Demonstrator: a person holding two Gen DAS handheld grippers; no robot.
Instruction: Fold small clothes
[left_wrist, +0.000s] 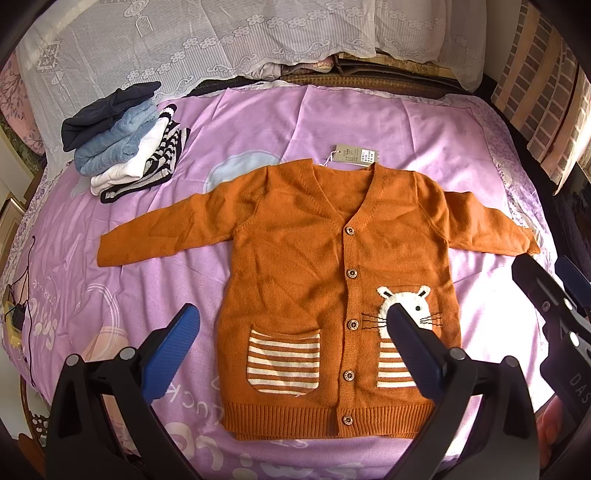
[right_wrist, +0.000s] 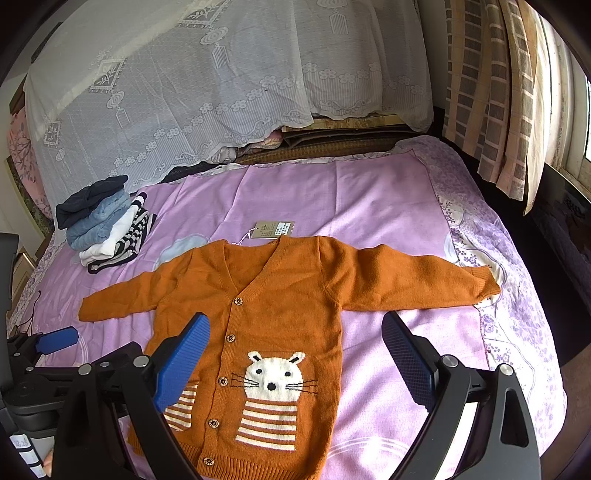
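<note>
The left gripper (left_wrist: 291, 332) hangs above the lower front of the cardigan (left_wrist: 314, 266), its jaws spread wide and holding nothing; one blue pad sits over the purple bedspread (left_wrist: 147, 266) to the left of the hem, the other over the white mouse face (left_wrist: 421, 306) knitted on the right pocket. The right gripper (right_wrist: 295, 339) is likewise wide open and empty, one pad over the button placket, the other over bare bedspread below the right sleeve. Neither gripper can be seen touching the cloth.

The cardigan lies flat, front up and buttoned, in the middle of the bed, collar toward the headboard, hem toward the cameras. Both sleeves stretch out sideways. A striped pocket (left_wrist: 284, 362) sits on its left front, and the mouse sits above the striped pocket on the other side. A paper tag (left_wrist: 354, 153) lies on the bedspread just beyond the collar, tied by a thin string.

Well apart, near the bed's far left corner, stands a pile of folded clothes (left_wrist: 125, 144): dark blue on top, then light blue, white, and black-and-white striped beneath. A lace cover (right_wrist: 184, 92) drapes the headboard end, and a curtain (right_wrist: 491, 92) hangs at the right.
</note>
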